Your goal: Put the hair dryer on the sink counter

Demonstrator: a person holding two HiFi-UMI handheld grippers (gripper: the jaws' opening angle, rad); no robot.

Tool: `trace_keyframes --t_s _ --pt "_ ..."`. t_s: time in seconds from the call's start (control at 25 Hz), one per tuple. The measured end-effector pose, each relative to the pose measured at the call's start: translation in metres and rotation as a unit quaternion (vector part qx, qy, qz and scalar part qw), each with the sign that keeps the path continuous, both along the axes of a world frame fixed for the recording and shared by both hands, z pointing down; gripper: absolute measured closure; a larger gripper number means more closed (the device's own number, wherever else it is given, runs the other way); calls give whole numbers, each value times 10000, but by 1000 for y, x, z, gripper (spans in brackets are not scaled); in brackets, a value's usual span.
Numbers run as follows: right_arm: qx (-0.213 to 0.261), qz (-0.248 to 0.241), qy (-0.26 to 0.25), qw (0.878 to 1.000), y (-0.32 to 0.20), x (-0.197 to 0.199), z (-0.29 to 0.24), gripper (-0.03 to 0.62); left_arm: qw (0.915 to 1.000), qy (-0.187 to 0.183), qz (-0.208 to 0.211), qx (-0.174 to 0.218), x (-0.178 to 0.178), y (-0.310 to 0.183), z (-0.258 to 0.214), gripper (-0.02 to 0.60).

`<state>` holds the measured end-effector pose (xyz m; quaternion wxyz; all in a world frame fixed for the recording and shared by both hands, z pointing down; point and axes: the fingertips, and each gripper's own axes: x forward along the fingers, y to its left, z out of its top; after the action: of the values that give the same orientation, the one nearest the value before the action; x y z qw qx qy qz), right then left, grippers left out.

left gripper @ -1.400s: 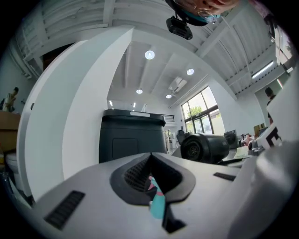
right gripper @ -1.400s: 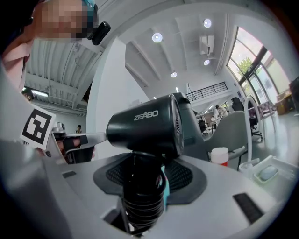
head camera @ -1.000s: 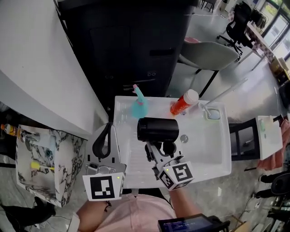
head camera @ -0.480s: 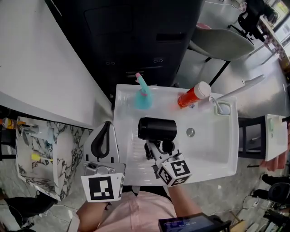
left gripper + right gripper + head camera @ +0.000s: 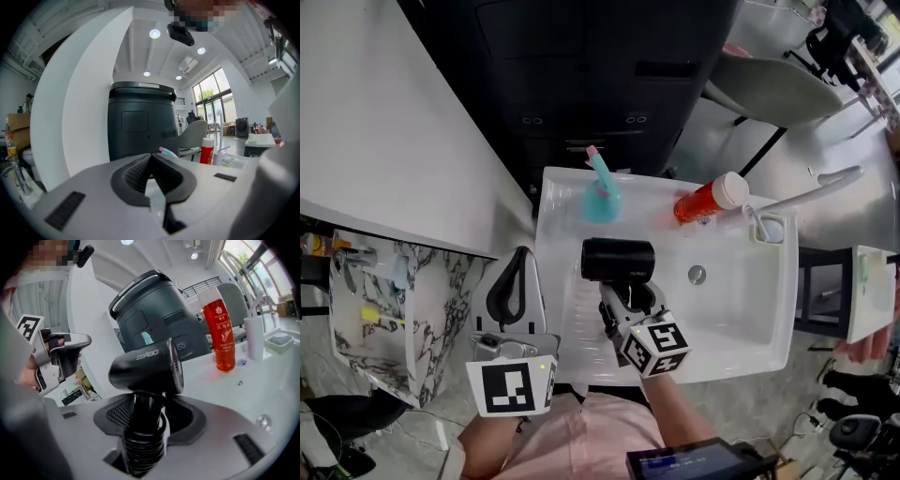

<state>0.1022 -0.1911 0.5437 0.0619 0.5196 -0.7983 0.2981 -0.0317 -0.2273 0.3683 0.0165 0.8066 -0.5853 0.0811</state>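
A black hair dryer point(image 5: 619, 260) hangs barrel-sideways over the left part of the white sink counter point(image 5: 565, 323). My right gripper point(image 5: 630, 296) is shut on its ribbed handle from below. In the right gripper view the hair dryer point(image 5: 145, 365) fills the centre, with its handle clamped in my right gripper point(image 5: 146, 420). Whether it touches the counter I cannot tell. My left gripper point(image 5: 521, 260) sits left of the sink, off its edge, jaws together and holding nothing. My left gripper point(image 5: 152, 161) points toward the dark cabinet.
A teal bottle point(image 5: 602, 197), an orange bottle with a white cap point(image 5: 705, 201) and a faucet point(image 5: 806, 192) line the sink's far edge. The drain point(image 5: 697, 275) lies right of the dryer. A dark cabinet point(image 5: 600, 84) stands behind, a white table point(image 5: 384, 122) to the left.
The right gripper has carried the hair dryer a little left, away from the drain. The left gripper has barely moved. The head camera has shifted.
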Motion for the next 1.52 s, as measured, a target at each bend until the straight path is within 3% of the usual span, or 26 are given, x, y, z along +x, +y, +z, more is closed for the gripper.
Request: trace_keyframes --t_s 0.32,0.64,1.08,1.28,1.4,1.52 --pt "-511 -59 -130 9986 -10 -8 28 382 9999 9 -123 -99 -7 -14 7 572" --pt "-1338 44 -370 9903 -14 -11 63 381 9996 28 -215 -173 -16 -27 15 572" --pt "-2796 488 -427 9579 -21 -6 98 378 9994 116 -259 -193 -26 -41 15 572" --pt "-3176 554 -553 9450 -25 -9 102 375 9992 197 -277 -228 -33 -42 15 571" --pt "-3362 309 -653 9390 -29 -20 99 294 9991 246 -281 -183 -36 -43 12 571" --pt "-3507 -101 -382 9357 -27 -34 98 182 9990 299 -294 -154 -38 -40 8 571"
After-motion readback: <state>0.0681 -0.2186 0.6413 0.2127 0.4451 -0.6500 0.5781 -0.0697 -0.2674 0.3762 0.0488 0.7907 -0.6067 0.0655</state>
